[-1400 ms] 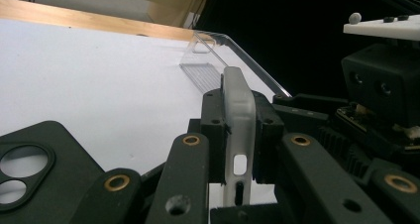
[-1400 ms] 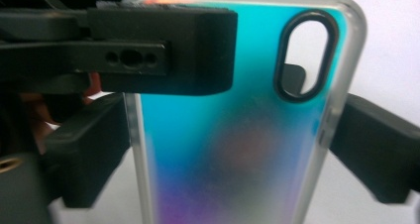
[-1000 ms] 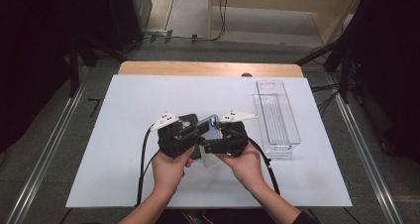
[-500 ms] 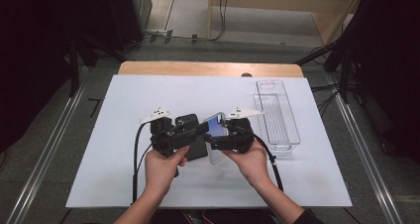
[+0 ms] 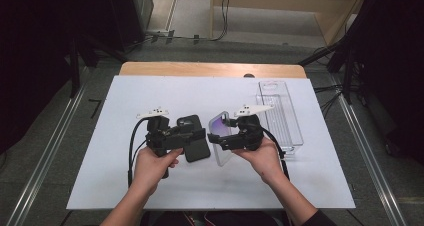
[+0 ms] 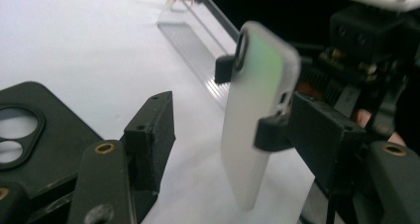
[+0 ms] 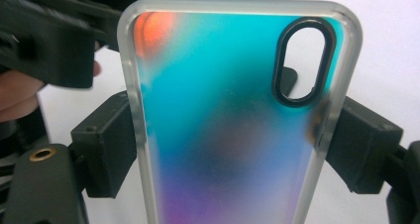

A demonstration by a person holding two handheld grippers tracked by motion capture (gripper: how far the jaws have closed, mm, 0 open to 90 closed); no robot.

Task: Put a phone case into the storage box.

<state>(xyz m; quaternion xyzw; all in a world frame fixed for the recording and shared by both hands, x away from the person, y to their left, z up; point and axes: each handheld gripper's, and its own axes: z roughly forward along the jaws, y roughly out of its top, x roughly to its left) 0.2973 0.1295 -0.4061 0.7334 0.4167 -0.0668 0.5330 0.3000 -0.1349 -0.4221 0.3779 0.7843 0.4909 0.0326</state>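
The person's right gripper (image 5: 218,136) is clamped on a frosted, iridescent phone case with a black-ringed oval camera cutout (image 7: 233,120), its black fingers (image 7: 106,144) pressing the case's two long edges. In the high view that case (image 5: 220,138) stands on edge, lifted off the white bench (image 5: 150,93), just left of the right hand (image 5: 262,156).

The left gripper (image 5: 195,136) has just been opening its fingers, and they now stand wide apart. A flat black phone case with round camera holes (image 5: 192,136) lies on the bench at that gripper's tip; in the left gripper view it (image 6: 29,140) sits under and beside the left finger, and I cannot tell whether any pad touches it, though nothing is squeezed. The left hand (image 5: 152,166) grips the tool from behind.

The two cases are apart, with a strip of bare bench between them. A clear, long plastic tray (image 5: 282,116) rests on the bench to the right, just beyond the right gripper.
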